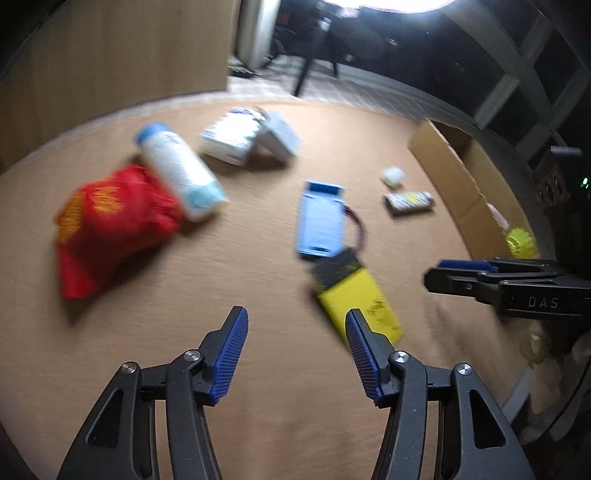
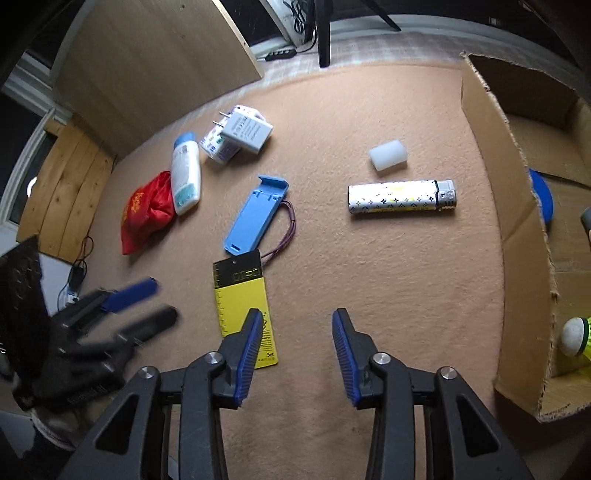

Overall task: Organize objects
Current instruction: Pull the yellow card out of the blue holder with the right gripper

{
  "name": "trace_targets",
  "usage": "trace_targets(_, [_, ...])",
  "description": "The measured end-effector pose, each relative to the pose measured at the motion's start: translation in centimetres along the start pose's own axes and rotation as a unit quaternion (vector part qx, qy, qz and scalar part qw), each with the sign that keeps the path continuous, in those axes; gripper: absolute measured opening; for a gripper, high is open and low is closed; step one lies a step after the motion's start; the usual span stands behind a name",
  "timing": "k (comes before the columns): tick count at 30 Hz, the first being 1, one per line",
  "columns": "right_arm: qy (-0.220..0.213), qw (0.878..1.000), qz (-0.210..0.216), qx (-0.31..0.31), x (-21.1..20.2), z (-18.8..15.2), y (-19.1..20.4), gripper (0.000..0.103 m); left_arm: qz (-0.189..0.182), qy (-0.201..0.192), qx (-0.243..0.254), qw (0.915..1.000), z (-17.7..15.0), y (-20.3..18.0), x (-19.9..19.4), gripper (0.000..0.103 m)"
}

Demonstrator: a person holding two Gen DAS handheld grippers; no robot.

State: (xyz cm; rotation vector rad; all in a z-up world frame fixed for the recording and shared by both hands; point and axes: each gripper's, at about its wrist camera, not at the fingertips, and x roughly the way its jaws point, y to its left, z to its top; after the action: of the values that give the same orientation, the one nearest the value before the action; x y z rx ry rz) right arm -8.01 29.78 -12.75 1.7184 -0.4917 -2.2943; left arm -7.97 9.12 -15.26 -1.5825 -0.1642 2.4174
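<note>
On the tan table [image 2: 388, 277], L to R: red bag [image 2: 147, 214], white bottle [image 2: 186, 173], blue case [image 2: 255, 216], yellow card [image 2: 243, 310], lighter [image 2: 400, 197], cardboard box [image 2: 517, 229] at R edge. Left claw [image 1: 295, 328] & right claw [image 2: 293, 328] both stood apart, empty, above the table.

A lived-in home room: peach carpet [image 2: 388, 266] on the floor, a wooden cabinet panel [image 2: 159, 62] far left, a power strip [image 2: 279, 54] with cables, and chair legs [image 2: 324, 33] beyond.
</note>
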Motion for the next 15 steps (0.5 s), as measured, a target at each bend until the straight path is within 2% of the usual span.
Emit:
trace_targets(2, [0.001, 1.000, 0.001, -0.007, 0.3, -0.1, 0.4, 0.052, -0.004, 0.005, 0.008, 0.9999, 0.0, -1.2, 0.8, 0.060])
trace_targets(6, [0.004, 0.999, -0.016, -0.032, 1.2, -0.7, 1.9, 0.057, 0.006, 0.010, 0.017, 0.9998, -0.6, -1.6, 0.8, 0.060])
trace_targets(15, [0.021, 0.993, -0.060, -0.097, 4.2, -1.2, 5.6, 0.058, 0.047, -0.009, -0.032, 0.9984, -2.4, 4.2, -2.5, 0.060])
